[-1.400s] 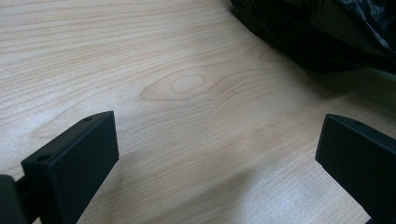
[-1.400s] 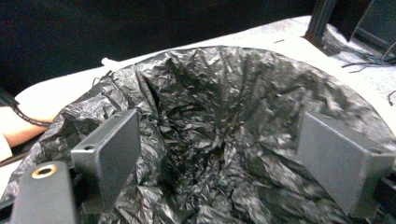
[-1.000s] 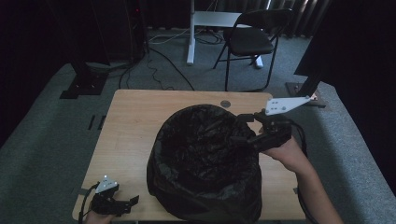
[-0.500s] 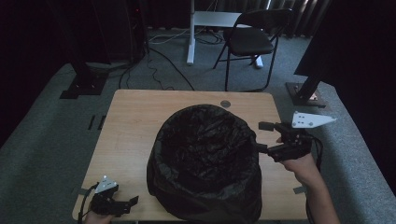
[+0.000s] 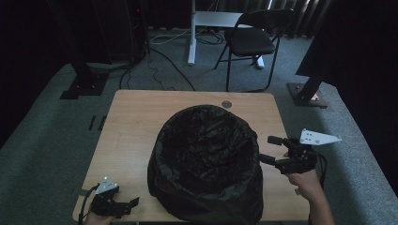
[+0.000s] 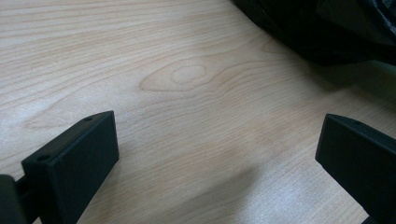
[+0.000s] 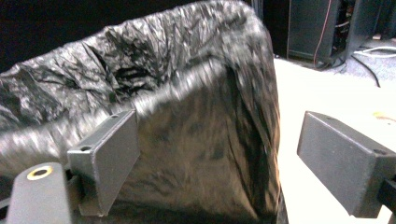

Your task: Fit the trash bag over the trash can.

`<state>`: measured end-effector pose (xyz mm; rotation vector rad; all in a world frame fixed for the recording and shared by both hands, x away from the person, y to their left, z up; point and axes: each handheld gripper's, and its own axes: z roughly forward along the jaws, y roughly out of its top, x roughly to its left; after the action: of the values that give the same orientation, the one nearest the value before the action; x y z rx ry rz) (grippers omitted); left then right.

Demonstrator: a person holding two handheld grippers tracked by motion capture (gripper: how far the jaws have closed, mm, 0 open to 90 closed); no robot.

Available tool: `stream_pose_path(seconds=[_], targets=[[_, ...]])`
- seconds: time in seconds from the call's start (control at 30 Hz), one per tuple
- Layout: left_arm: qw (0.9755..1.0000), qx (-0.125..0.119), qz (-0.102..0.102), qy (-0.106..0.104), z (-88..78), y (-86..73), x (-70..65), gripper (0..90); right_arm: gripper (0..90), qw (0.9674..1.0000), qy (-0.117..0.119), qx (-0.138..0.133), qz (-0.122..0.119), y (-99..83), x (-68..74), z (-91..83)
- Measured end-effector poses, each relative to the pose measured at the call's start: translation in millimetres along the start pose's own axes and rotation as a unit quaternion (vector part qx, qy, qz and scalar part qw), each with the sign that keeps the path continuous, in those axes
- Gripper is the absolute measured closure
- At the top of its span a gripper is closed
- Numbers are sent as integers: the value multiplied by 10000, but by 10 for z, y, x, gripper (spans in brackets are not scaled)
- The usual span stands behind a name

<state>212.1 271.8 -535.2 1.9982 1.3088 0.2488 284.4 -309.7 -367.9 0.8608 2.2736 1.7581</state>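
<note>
A bin lined with a crinkled black plastic bag stands on the wooden table, its mouth open upward. My right gripper hovers just off the bag's right side, jaws open and empty. In the right gripper view the bag fills the space past the open right gripper. My left gripper rests at the table's front left corner, open. In the left gripper view its gripper is spread wide over bare wood, with the bag's base at the top right.
A small round disc lies near the table's far edge. Behind the table stand a black folding chair and a white desk leg. Cables run over the grey carpet, and dark stands flank both sides.
My right gripper has let go of the bag's rim and pulled back to the right and toward the person, its jaws now open. The left gripper has stayed put.
</note>
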Motion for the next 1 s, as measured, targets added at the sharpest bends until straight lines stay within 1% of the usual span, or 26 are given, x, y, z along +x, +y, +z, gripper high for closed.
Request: stream_pose_path(seconds=[0.1,0.23,0.4,0.47,0.57,0.6,0.67,0.7,0.77,0.8,0.87,0.9,1.0], targets=[[10000,13,14,-3,9,-2,-3,0,124,9999,-47,-23,89,-136,-41,-2],[10000,8,4,-18,6,-3,1,0,124,9996,-91,-202,196,-320,-84,-34],[10000,-5,-17,1,5,-6,1,0,124,9988,-211,-303,334,-535,-133,-93],[10000,-5,-19,8,4,-7,2,0,125,9980,-328,-397,366,-615,-148,-130],[10000,-19,-33,28,5,-11,6,0,126,9973,-485,-357,415,-737,-168,-162],[10000,-12,-30,22,4,-12,8,0,126,9972,-472,-344,460,-784,-182,-166],[10000,-13,-36,35,4,-14,9,0,126,9966,-571,-320,496,-880,-204,-166],[10000,-4,-35,22,5,-14,9,0,126,9965,-551,-294,553,-927,-219,-162],[10000,-5,-31,31,4,-13,7,0,126,9956,-662,-240,613,-1011,-236,-149],[10000,20,-19,28,0,-11,7,0,126,9956,-635,-202,664,-1051,-250,-141],[10000,-49,-39,57,1,-13,4,0,126,9950,-688,-165,703,-1122,-259,-129],[10000,-12,-22,47,-9,-11,9,0,126,9951,-667,-158,712,-1158,-267,-126],[10000,-27,-8,59,-17,-16,18,0,126,9940,-725,-189,793,-1264,-284,-127]])
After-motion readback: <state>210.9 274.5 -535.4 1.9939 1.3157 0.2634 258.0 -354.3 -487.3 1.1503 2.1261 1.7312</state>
